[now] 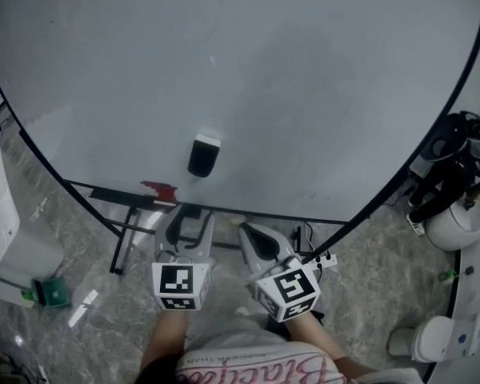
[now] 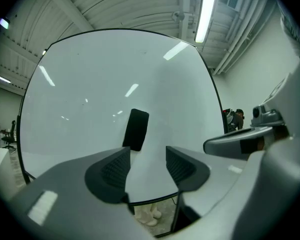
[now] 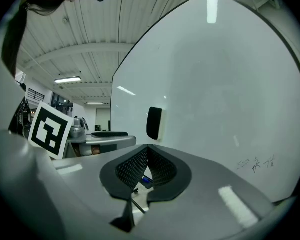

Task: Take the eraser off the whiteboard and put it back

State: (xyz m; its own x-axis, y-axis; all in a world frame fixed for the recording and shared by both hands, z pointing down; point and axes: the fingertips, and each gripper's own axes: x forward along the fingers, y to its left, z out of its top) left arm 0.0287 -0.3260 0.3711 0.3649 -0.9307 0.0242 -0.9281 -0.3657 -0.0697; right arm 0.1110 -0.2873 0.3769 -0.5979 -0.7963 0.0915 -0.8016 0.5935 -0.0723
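The eraser point(image 1: 204, 156) is on the whiteboard point(image 1: 320, 86), in the lower middle part of it. It is black with a pale edge and sticks to the board a little tilted. No gripper touches it.

The left gripper point(image 1: 190, 213) is below the eraser in the head view and points level at the board. In the left gripper view its 2 jaws are spread apart, around the point point(image 2: 147, 159). Between them only the bare whiteboard point(image 2: 80, 84) shows. The eraser point(image 2: 136, 129) is beyond the tips, above the gap and more to the side of the left jaw, apart from both pads.

The right gripper point(image 1: 244, 229) is just beside the left one and also points at the board. In the right gripper view its jaws are pressed together point(image 3: 147, 151), and nothing is between them. From there the eraser point(image 3: 155, 123) is seen from the side on the whiteboard point(image 3: 230, 94), and some small handwriting point(image 3: 257, 162) is on the board to the right.

A red mark point(image 1: 160, 189) is at the lower edge of the board, left of the eraser and below it.
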